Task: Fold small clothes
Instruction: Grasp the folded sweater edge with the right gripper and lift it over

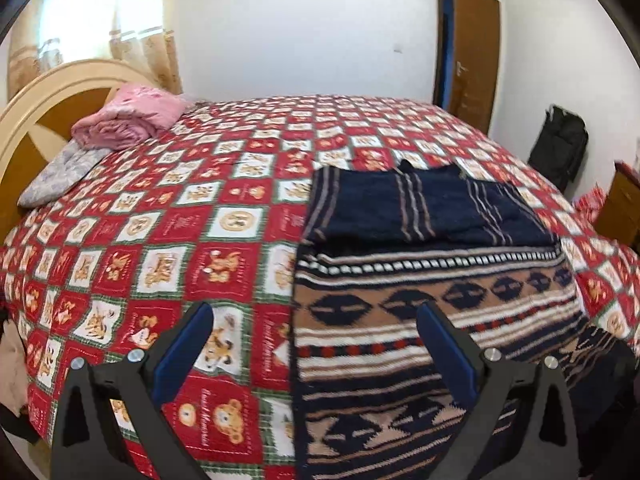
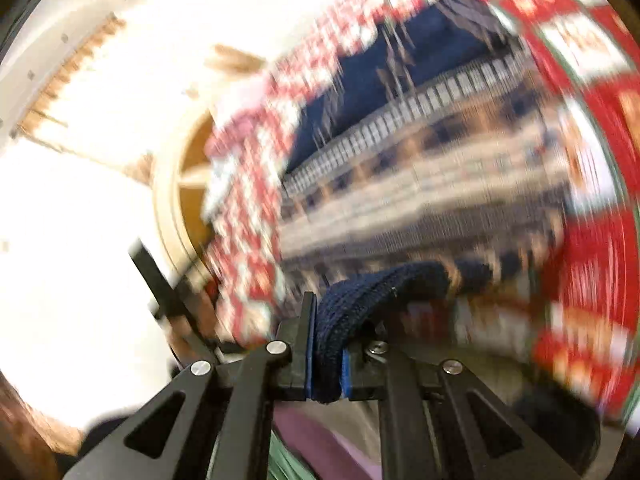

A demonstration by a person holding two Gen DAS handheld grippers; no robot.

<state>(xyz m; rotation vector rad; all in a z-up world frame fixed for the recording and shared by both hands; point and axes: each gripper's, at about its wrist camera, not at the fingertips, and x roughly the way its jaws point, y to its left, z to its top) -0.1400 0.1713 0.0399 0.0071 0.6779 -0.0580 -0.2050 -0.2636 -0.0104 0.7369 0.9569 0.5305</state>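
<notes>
A knitted sweater (image 1: 432, 288), navy at the top with tan, white and red patterned bands below, lies flat on the right half of the bed; its sleeves look folded in over the navy part. My left gripper (image 1: 315, 310) hovers open over the sweater's near left edge, one blue-padded finger (image 1: 192, 340) above the quilt and the other above the knit, with nothing between them. In the blurred right wrist view, my right gripper (image 2: 326, 344) is shut on a thick navy fold (image 2: 360, 292) of the sweater (image 2: 420, 160), lifted off the bed.
A red, white and green bear-print quilt (image 1: 180, 240) covers the bed. A pink bundle (image 1: 128, 122) and grey pillow (image 1: 60, 172) lie by the headboard (image 1: 24, 120). A brown door (image 1: 474, 52), black bag (image 1: 560, 144) and wooden cabinet (image 1: 620, 204) stand right.
</notes>
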